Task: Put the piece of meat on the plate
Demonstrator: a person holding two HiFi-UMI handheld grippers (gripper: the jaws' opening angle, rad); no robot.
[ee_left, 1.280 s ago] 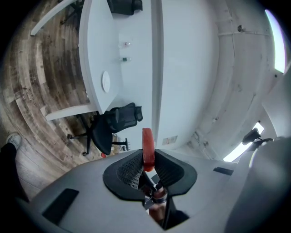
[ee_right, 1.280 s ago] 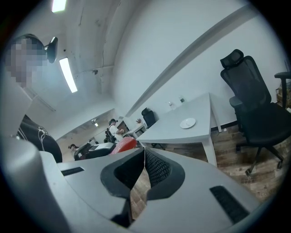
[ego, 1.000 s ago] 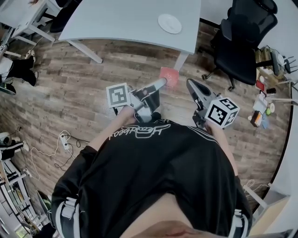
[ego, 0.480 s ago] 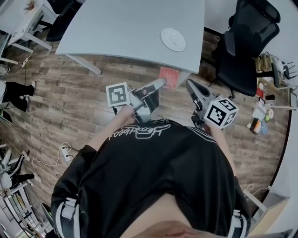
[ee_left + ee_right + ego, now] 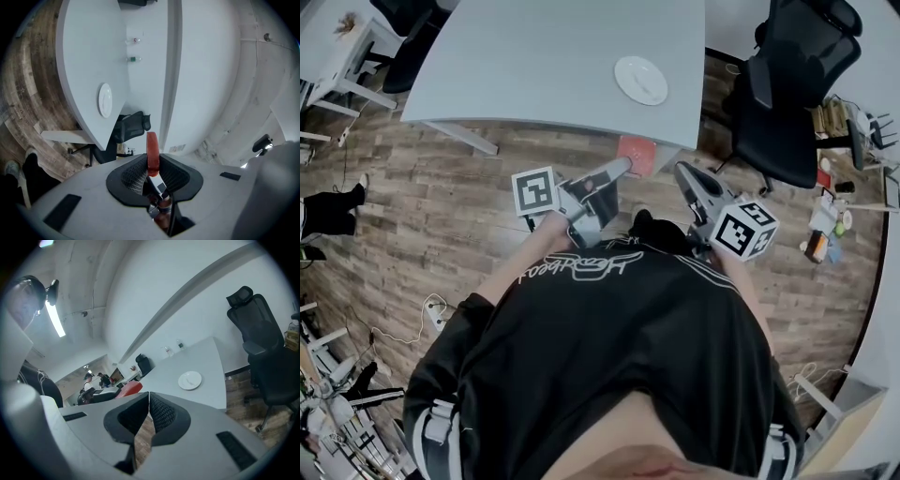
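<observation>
Left tool [image 5: 621, 170] clamps the red piece of meat [image 5: 152, 149]; right tool [image 5: 148, 403] is closed and empty. The plate [image 5: 640, 80] sits on the table [image 5: 534, 66], well ahead. Best to grip firmly and lower only once the meat is over the plate.

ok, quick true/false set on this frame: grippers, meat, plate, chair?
1. The left gripper grips the meat. True.
2. The meat lies on the plate. False: it is in the left gripper; the plate is bare.
3. The right gripper holds something. False: its jaws are together with nothing between them.
4. The plate sits on the table. True.
5. In the head view, the chair stands left of the table. False: it is on the right.
</observation>
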